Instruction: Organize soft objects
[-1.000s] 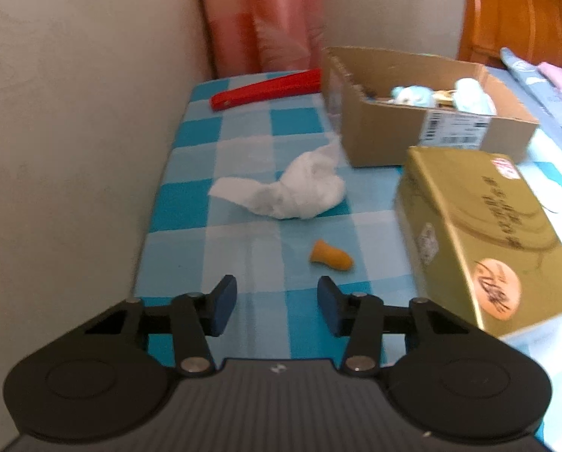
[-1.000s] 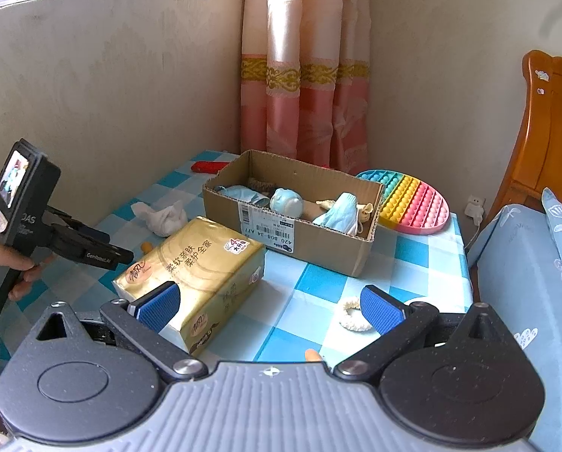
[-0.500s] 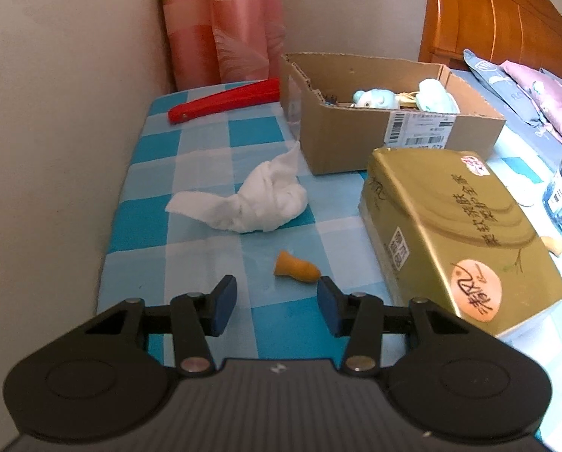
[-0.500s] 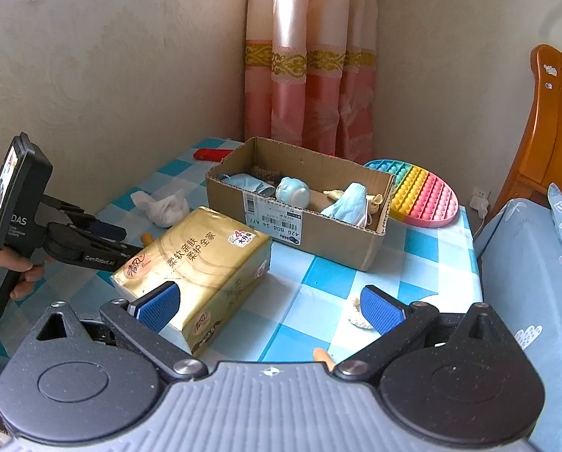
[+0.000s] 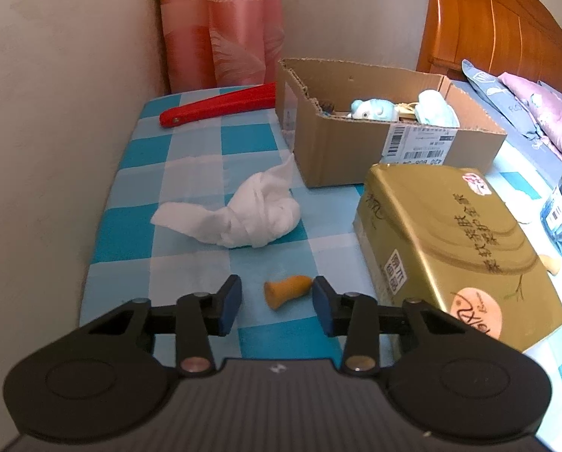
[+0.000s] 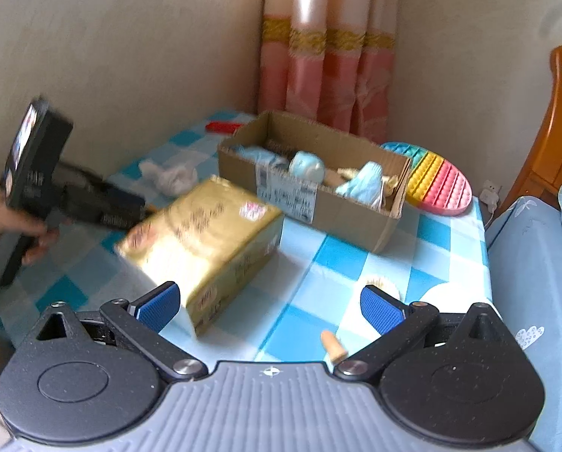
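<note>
A small orange foam plug (image 5: 286, 290) lies on the blue-checked cloth between the fingers of my left gripper (image 5: 275, 303). Those jaws are closing; the plug's tip is near the right pad (image 5: 320, 301) and a gap remains on the left side. A crumpled white tissue (image 5: 258, 211) lies just beyond it. The cardboard box (image 5: 356, 158) holds pale blue plush toys (image 5: 375, 109). My right gripper (image 6: 269, 307) stands wide open over the cloth, gripping nothing. A second orange plug (image 6: 332, 344) and a white scrunchie (image 6: 381, 284) lie near its right finger.
A gold tissue pack (image 5: 450, 241) sits right of the left gripper, close to its right finger. A red flat object (image 5: 220, 107) lies at the back by the curtain. A rainbow bubble mat (image 6: 439, 180) lies behind the box. Walls bound the table's left and back; a bed stands at right.
My left gripper has come forward onto the orange plug, which now sits between its fingers, and the jaws have narrowed. The right view has tipped downward slightly and is blurred.
</note>
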`<state>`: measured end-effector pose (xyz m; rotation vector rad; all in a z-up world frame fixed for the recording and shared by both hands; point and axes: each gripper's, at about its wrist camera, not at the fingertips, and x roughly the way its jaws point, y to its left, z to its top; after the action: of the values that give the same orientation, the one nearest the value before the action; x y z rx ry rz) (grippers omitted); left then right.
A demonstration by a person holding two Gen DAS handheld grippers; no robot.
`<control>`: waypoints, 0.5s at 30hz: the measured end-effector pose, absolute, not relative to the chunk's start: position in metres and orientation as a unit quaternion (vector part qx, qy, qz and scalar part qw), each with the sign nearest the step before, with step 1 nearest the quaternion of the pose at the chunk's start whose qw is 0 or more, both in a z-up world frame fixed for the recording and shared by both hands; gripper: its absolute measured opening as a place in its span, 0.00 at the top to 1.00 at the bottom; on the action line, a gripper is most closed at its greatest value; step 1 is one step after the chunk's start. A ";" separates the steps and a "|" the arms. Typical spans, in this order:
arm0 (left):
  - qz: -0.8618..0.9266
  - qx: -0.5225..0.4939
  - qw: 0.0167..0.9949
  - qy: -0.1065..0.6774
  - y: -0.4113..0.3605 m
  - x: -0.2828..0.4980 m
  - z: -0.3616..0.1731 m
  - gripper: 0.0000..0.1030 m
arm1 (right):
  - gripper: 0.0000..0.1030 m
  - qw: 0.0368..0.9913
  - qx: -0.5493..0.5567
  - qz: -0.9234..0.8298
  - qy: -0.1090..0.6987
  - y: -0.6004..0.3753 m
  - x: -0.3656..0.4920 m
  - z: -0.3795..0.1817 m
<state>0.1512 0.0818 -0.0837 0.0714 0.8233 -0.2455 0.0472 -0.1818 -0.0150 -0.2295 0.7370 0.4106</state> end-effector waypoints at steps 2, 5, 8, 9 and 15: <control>-0.116 0.034 0.910 0.397 0.080 0.149 -0.083 0.62 | 0.00 0.901 -0.127 0.195 0.367 -0.181 0.045 -0.023; -0.113 0.029 0.911 0.395 0.079 0.146 -0.082 0.65 | 0.00 0.895 -0.132 0.192 0.380 -0.184 0.044 -0.031; -0.112 0.010 0.912 0.395 0.079 0.142 -0.081 0.68 | 0.00 0.893 -0.131 0.187 0.387 -0.187 0.044 -0.035; -0.112 0.003 0.912 0.395 0.080 0.141 -0.081 0.70 | 0.00 0.893 -0.131 0.186 0.388 -0.188 0.044 -0.036; -0.097 -0.014 0.912 0.398 0.080 0.136 -0.082 0.72 | 0.00 0.889 -0.132 0.182 0.399 -0.192 0.044 -0.043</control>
<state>0.1363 0.0802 -0.0824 -0.0281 0.8194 -0.2001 0.0441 -0.1917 -0.0425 -0.2752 0.8281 0.3778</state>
